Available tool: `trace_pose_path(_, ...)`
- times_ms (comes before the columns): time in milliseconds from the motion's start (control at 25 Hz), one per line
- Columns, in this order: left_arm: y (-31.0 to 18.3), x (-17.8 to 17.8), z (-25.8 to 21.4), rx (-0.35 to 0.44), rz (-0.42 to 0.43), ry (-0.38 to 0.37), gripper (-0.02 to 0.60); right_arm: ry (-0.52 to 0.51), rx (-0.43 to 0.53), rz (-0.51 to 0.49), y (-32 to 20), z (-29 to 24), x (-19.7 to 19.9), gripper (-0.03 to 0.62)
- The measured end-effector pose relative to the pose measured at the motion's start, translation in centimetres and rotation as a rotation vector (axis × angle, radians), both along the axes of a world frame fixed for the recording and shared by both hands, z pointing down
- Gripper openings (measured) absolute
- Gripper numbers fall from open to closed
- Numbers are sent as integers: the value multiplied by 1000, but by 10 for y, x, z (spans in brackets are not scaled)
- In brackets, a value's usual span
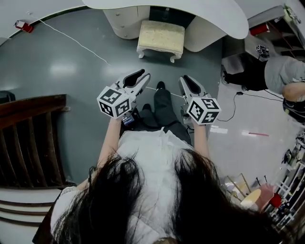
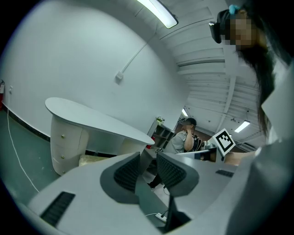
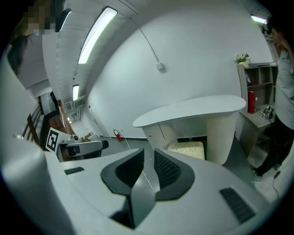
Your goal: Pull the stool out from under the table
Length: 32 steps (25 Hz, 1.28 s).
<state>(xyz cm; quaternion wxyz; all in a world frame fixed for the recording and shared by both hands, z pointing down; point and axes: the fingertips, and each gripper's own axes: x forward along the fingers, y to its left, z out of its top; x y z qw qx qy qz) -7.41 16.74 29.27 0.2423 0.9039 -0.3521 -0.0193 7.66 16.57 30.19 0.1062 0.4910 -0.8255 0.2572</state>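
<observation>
The stool, with a cream cushion and white legs, stands half under the white curved table ahead of me. Both grippers hover side by side well short of it, about waist high. My left gripper points at the stool, jaws shut with nothing between them. My right gripper is likewise shut and holds nothing. In the left gripper view the left gripper is low in the frame, with the table and a strip of stool beyond. In the right gripper view the stool sits under the table, past the right gripper.
A dark wooden stair railing rises at my left. A white cable runs across the grey floor towards a red extinguisher. A person sits at the right near a black cable and shelves.
</observation>
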Motion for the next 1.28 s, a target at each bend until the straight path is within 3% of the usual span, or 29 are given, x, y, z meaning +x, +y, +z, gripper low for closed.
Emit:
trace_pose_path(440, -101, -10, 41, -48, -57, -114, 123, 1, -70, -45, -112, 61, 22, 78)
trace_pose_path(680, -163, -34, 95, -102, -171, -125, 123, 20, -116, -88, -169, 127, 56, 80)
trace_pose_path(880, -213, -34, 165, -152, -158, -160, 123, 38, -163, -80, -214, 197, 74, 79)
trace_pose_path(1120, -277, -26, 254, -221, -92, -147, 124, 19, -207, -48, -265, 275, 79, 80)
trace_pose_path(1280, -305, -25, 313, -304, -30, -178, 126, -45, -269, -51, -287, 317, 78, 80)
